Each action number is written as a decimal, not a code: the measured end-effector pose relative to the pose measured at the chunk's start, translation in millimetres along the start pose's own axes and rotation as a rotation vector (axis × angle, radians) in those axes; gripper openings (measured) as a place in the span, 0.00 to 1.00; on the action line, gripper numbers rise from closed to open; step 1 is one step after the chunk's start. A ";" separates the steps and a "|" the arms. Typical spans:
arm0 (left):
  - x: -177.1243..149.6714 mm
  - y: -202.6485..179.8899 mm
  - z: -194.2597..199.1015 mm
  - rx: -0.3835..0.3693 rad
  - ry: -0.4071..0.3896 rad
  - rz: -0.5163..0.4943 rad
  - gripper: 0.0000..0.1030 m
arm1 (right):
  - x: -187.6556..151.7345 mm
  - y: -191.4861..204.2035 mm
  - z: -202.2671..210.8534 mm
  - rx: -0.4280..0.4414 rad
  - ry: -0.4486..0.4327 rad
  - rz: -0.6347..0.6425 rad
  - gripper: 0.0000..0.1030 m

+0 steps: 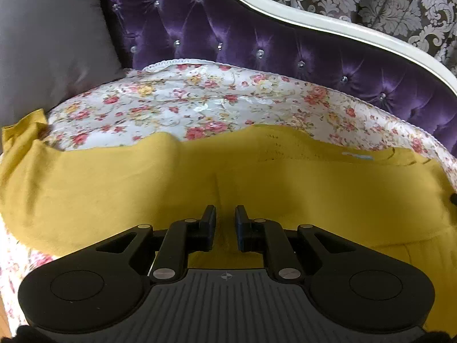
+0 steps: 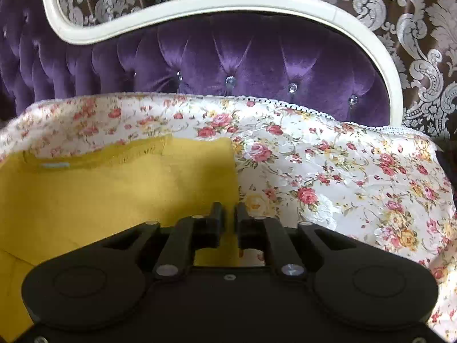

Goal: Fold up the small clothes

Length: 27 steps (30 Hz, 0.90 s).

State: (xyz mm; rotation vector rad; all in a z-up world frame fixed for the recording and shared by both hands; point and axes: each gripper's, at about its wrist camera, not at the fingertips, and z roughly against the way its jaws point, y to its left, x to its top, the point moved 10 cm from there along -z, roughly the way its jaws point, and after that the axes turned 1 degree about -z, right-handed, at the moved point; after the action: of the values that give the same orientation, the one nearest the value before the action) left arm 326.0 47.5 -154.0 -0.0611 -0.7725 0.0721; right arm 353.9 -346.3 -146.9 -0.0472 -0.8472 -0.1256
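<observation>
A mustard-yellow knit top (image 1: 257, 188) lies spread on the floral bedspread (image 1: 160, 105) before the purple tufted headboard (image 1: 228, 40). Left tongs (image 1: 225, 220) and right tongs (image 2: 228, 217) hover over it, parted, gripping nothing. The top looks light, soft and floppy; pinching its corners or hem seems best.

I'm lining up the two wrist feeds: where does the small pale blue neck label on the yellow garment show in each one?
Left wrist: the pale blue label is right of centre, just below the yellow garment's far edge.
Right wrist: the label is far left, under that same edge of the garment.
Shared landmark: the white headboard frame.
</observation>
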 end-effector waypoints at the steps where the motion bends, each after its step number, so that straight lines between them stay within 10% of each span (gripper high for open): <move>1: -1.8 1.5 4.9 0.002 0.002 0.005 0.14 | 1.1 -1.9 5.2 0.000 -0.008 -0.009 0.25; 8: -28.9 0.8 47.0 -0.032 0.034 -0.012 0.14 | 0.6 -9.3 72.0 0.048 -0.053 -0.044 0.47; 27: -160.1 7.0 159.7 -0.180 0.124 -0.009 0.15 | -147.5 -28.5 213.3 0.142 0.086 -0.067 0.49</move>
State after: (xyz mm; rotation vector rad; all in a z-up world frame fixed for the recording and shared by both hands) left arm 99.8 45.0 -151.6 -0.2310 -0.6535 -0.0094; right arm 94.8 -341.4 -116.6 0.1190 -0.7699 -0.1288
